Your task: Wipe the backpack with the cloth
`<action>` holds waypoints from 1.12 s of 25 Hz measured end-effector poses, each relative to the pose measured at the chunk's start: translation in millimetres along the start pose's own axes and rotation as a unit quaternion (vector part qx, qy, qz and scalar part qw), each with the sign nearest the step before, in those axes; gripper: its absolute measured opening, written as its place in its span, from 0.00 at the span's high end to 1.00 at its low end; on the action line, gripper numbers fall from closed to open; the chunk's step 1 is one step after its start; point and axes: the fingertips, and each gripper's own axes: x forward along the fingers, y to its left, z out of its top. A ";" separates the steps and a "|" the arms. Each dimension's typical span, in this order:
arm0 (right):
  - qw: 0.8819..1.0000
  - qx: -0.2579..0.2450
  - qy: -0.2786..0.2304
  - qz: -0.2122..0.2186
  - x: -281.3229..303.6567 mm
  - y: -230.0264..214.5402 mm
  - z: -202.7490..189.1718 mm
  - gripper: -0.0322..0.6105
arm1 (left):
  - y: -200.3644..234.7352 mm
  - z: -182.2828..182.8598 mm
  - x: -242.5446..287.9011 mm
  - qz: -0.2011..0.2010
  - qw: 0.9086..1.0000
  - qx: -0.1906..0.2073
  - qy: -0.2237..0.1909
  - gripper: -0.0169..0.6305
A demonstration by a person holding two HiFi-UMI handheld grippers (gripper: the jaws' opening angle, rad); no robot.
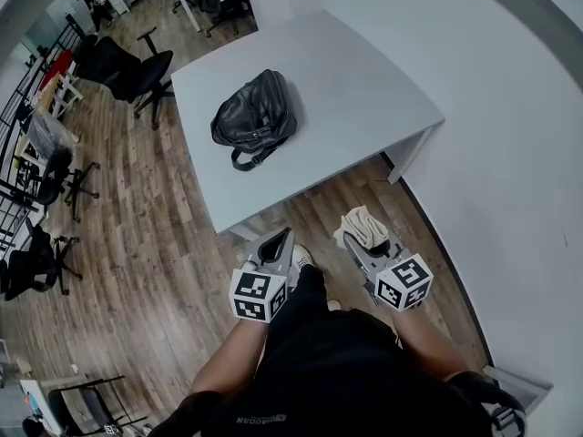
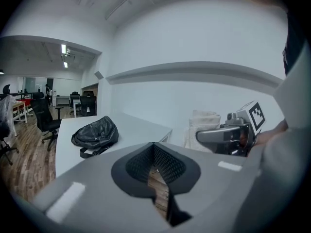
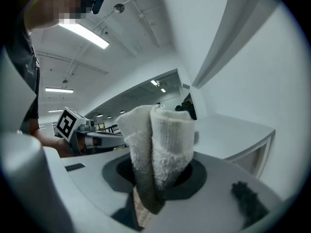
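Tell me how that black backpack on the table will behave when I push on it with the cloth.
The backpack lies slumped and creased, so it will probably dent rather than resist. Its skin looks smooth and the table looks slick, so it may slide when pushed. Its strap lies loose and could trail.

One backpack (image 1: 254,116), one cloth (image 1: 363,227), one table (image 1: 351,89), two tools (image 1: 279,238) (image 1: 361,241).

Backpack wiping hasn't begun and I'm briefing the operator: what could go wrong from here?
1. The backpack lies loose on the smooth table, and the left gripper is shut, empty and away from it; a wipe might slide it.
2. The right gripper pinches only the lower end of the cloth; rubbing could drag it out.
3. The strap loops out on the near side and might snag a jaw.
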 end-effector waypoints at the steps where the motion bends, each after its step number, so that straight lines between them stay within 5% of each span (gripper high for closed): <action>1: 1.000 0.001 0.001 -0.003 0.9 -1.8 -0.5 0.78 | 0.8 0.9 1.6 -0.002 1.000 0.000 -0.002 0.96; 28: 0.998 0.018 0.058 -0.001 116.4 -69.7 1.0 0.78 | 95.5 0.4 86.1 0.003 0.999 -0.041 0.027 0.96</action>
